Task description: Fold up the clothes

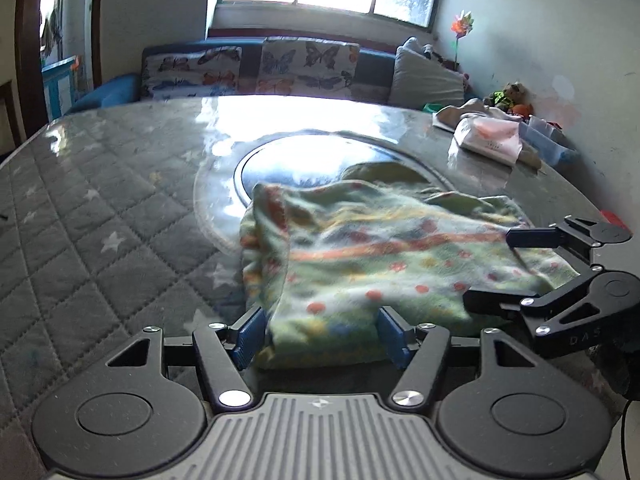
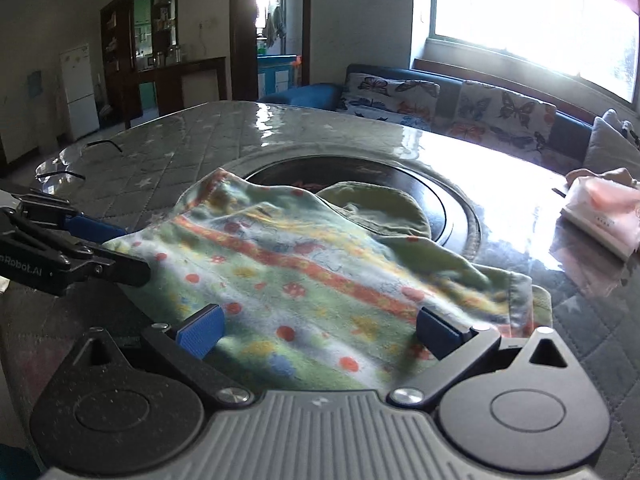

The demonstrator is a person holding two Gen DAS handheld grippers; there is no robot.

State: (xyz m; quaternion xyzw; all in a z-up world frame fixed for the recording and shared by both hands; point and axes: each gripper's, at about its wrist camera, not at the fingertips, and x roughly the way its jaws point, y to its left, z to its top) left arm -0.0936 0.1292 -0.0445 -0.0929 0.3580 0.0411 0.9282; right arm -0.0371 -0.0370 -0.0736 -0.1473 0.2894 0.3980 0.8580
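A small green fleece garment [image 1: 372,256] with orange stripes and coloured dots lies rumpled on the table, partly over the dark round inset [image 1: 280,160]. It also shows in the right wrist view [image 2: 304,280]. My left gripper [image 1: 324,338] is open, its blue pads on either side of the garment's near edge. My right gripper [image 2: 320,330] is open, its pads wide apart over the cloth's near edge. The right gripper shows in the left wrist view [image 1: 500,268] at the garment's right side. The left gripper shows in the right wrist view [image 2: 108,248] at the cloth's left corner.
The round table [image 1: 100,200] has a quilted grey star-print cover under clear plastic. A pink and white folded pile [image 1: 488,136] lies at the far right. Eyeglasses [image 2: 64,164] lie at the far left edge. A sofa with butterfly cushions [image 1: 280,68] stands behind.
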